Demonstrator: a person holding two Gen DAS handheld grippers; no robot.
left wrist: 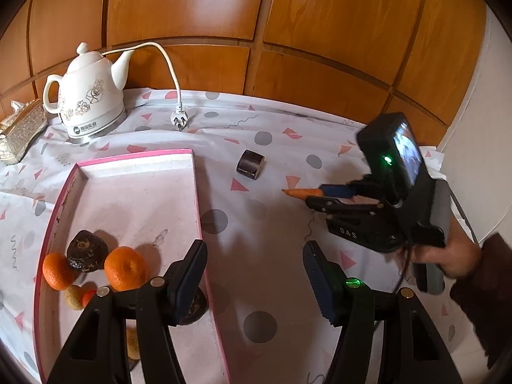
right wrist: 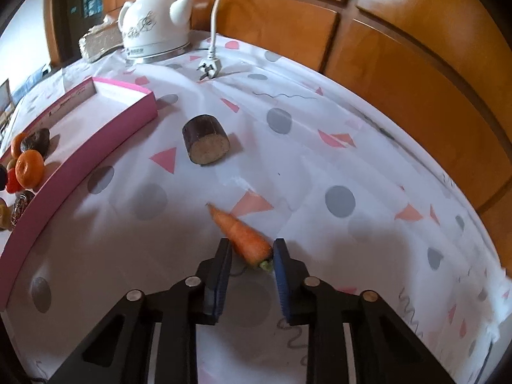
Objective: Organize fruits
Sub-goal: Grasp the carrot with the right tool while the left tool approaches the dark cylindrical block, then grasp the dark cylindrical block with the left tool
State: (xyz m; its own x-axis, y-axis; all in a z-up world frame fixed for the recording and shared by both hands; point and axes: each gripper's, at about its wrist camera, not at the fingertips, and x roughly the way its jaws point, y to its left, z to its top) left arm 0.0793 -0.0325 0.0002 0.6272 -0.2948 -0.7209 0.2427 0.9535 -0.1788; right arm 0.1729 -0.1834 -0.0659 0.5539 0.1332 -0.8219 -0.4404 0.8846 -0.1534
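A small orange carrot [right wrist: 243,233] lies between the fingers of my right gripper [right wrist: 251,249]. The jaws are narrowed around its thick end and seem to touch it; in the left wrist view the carrot [left wrist: 302,193] sticks out of that gripper [left wrist: 320,196] just above the cloth. A dark cut cylinder piece [right wrist: 206,144] lies on the cloth beyond it. The pink tray [left wrist: 196,192] holds two oranges [left wrist: 124,267], a dark lump [left wrist: 86,254] and small fruits. My left gripper [left wrist: 252,256] is open and empty over the tray's right wall.
A white kettle [left wrist: 89,96] with its cord and plug [left wrist: 179,121] stands at the back left, next to a patterned tissue box [left wrist: 22,131]. Wooden panels [left wrist: 256,32] rise behind the table. The spotted cloth [right wrist: 339,198] covers the table.
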